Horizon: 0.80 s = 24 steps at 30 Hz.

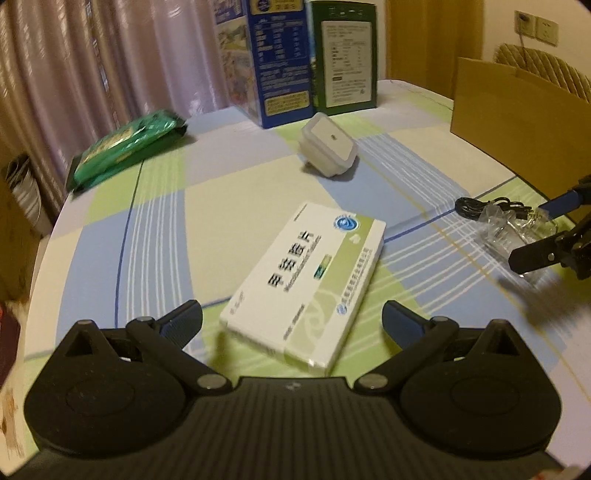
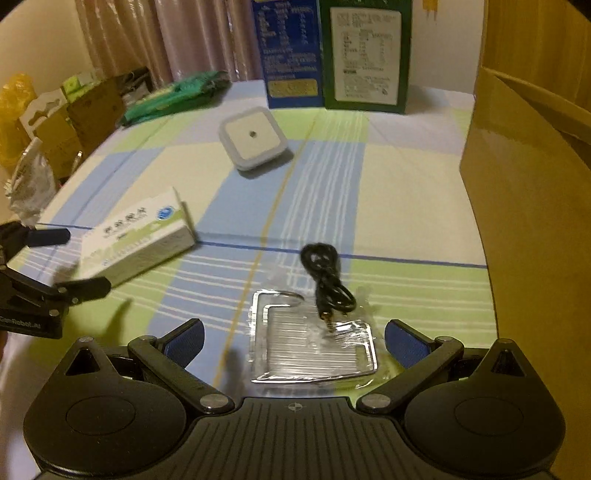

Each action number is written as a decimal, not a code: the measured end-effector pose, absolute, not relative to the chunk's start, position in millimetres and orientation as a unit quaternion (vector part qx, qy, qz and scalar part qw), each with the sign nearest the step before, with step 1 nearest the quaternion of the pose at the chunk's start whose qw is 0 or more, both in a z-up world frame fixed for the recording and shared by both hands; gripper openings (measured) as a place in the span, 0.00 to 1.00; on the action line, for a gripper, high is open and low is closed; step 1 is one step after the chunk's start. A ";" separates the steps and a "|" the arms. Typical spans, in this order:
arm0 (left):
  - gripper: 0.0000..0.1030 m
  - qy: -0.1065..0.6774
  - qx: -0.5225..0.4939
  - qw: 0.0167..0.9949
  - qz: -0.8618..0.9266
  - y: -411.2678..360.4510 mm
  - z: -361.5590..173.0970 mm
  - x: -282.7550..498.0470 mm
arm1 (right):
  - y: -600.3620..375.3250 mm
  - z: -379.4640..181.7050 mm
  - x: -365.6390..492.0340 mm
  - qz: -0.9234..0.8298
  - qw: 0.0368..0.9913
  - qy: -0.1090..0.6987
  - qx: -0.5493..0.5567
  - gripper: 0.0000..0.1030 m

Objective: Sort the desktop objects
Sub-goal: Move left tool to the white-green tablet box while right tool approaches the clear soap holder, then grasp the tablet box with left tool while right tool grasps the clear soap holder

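A: What sort of place is this?

B: A home. The table wears a checked tablecloth (image 1: 155,206) in green, blue and cream, with pleated curtains (image 1: 110,66) behind.

A: Anything else?

B: 2 tall grocery cartons (image 2: 332,55) at the far edge, a wall socket (image 1: 535,24), a woven chair back (image 1: 546,66), and cardboard boxes (image 2: 88,118) piled beside the table.

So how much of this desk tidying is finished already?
Nothing looks sorted yet. The left gripper is open around the white medicine box, not gripping it; the right gripper is open over the clear plastic packet beside the black cable. The white night light and green pouch lie loose. The cardboard box waits alongside.
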<state>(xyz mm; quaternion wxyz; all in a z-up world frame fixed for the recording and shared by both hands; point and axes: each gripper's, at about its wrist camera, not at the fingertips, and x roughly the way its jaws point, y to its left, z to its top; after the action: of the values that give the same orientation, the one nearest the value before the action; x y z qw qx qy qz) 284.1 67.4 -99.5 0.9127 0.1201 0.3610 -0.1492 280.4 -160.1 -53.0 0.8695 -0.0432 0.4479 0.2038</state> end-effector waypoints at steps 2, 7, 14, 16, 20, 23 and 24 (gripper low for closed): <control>0.99 0.361 0.123 0.912 -0.154 67.4 -102.3 289.6 | -161.7 -55.5 282.8 0.204 0.867 0.453 -0.041 0.98; 0.97 0.369 0.095 0.911 -0.156 74.3 -108.8 304.2 | -159.5 -56.0 281.5 0.208 0.863 0.458 -0.041 0.97; 0.75 0.395 0.076 0.902 -0.153 73.0 -111.3 303.3 | -161.6 -55.3 281.6 0.197 0.862 0.465 -0.039 0.68; 0.69 0.403 0.084 0.899 -0.151 67.1 -109.2 295.1 | -161.8 -54.5 280.0 0.196 0.863 0.464 -0.040 0.67; 0.65 0.428 0.088 0.887 -0.153 51.4 -104.2 269.9 | -163.1 -52.8 270.9 0.194 0.863 0.465 -0.038 0.66; 0.65 0.442 0.105 0.878 -0.154 36.2 -100.0 243.2 | -167.4 -49.2 259.9 0.197 0.861 0.469 -0.021 0.65; 0.65 0.445 0.107 0.876 -0.155 32.6 -98.0 233.8 | -168.3 -47.7 256.0 0.197 0.861 0.470 -0.017 0.65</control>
<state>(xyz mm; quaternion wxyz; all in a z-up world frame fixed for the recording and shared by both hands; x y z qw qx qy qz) 233.8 32.6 -98.0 0.8758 0.1071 0.4446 -0.1547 256.0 -168.3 -47.7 0.8605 -0.0165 0.4696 0.1967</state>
